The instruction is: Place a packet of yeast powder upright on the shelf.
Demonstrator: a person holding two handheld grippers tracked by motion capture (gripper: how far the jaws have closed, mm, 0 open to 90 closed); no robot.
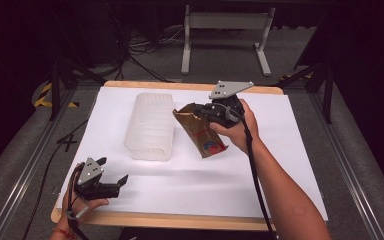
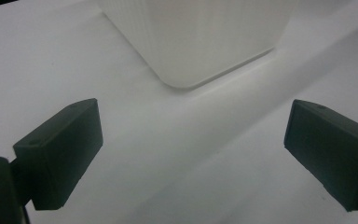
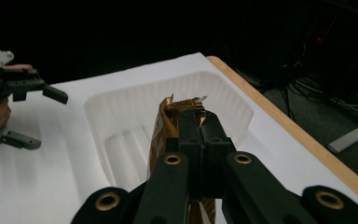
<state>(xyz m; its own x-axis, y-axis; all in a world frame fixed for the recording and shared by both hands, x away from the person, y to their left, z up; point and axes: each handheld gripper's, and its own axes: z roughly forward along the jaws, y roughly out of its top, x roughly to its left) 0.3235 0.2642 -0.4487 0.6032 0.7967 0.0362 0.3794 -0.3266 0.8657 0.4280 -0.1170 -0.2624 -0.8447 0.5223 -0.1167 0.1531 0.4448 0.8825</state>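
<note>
A translucent white plastic tub [image 1: 150, 125] stands on the white-covered table, left of the middle. My right gripper [image 1: 201, 113] is shut on the top edge of a brown foil snack bag [image 1: 202, 132], which hangs tilted just right of the tub with its lower end near the sheet. In the right gripper view the closed jaws [image 3: 198, 116] pinch the bag's crumpled top [image 3: 165, 112] above the tub [image 3: 121, 121]. My left gripper [image 1: 120, 182] rests open at the table's front left corner. Its jaws [image 2: 193, 149] stand wide apart and point at the tub [image 2: 200, 37].
A white sheet [image 1: 205, 185] covers the wooden table, whose edge [image 1: 180, 220] shows along the front. Beyond the far edge are a grey floor with cables [image 1: 145, 50] and a white desk frame [image 1: 225, 30]. The other gripper [image 3: 14, 107] shows at the left of the right gripper view.
</note>
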